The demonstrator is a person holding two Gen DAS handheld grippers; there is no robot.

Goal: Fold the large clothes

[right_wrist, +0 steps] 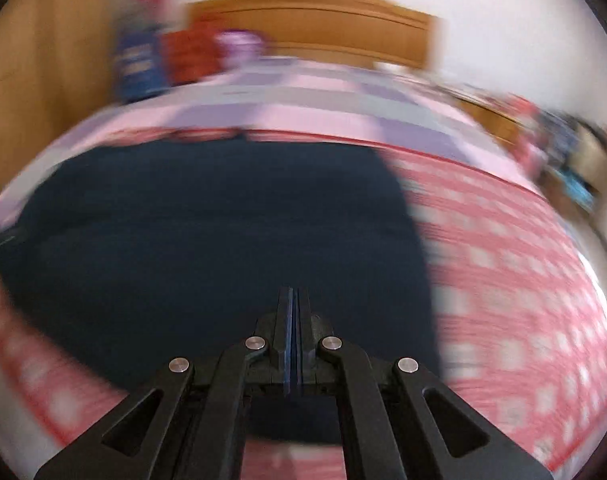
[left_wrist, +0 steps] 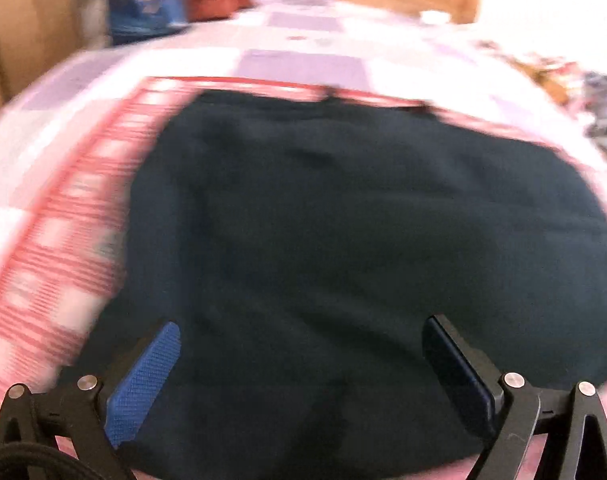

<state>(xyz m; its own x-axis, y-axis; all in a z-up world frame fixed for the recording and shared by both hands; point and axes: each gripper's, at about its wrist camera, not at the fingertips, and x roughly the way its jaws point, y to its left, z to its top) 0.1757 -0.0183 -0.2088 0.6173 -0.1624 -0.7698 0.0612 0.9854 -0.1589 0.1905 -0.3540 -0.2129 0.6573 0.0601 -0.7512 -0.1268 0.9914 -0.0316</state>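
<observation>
A large dark navy garment (left_wrist: 343, 220) lies spread flat on a red-and-white checked cloth (left_wrist: 63, 240) on the bed. My left gripper (left_wrist: 301, 324) hovers over its near part, open wide, with nothing between the blue pads (left_wrist: 143, 380). In the right wrist view the same garment (right_wrist: 223, 240) fills the middle, with the checked cloth (right_wrist: 523, 300) to its right. My right gripper (right_wrist: 293, 292) is shut over the garment's near edge, pads pressed together, and no cloth shows between them. Both views are motion-blurred.
The bed has a pink and lilac checked cover (left_wrist: 303, 64) and a wooden headboard (right_wrist: 323, 16). Blue, red and purple bundles (right_wrist: 175, 56) stand at the far left. A heap of mixed clothes (left_wrist: 599, 108) lies at the right. A wooden wardrobe (right_wrist: 35, 80) stands left.
</observation>
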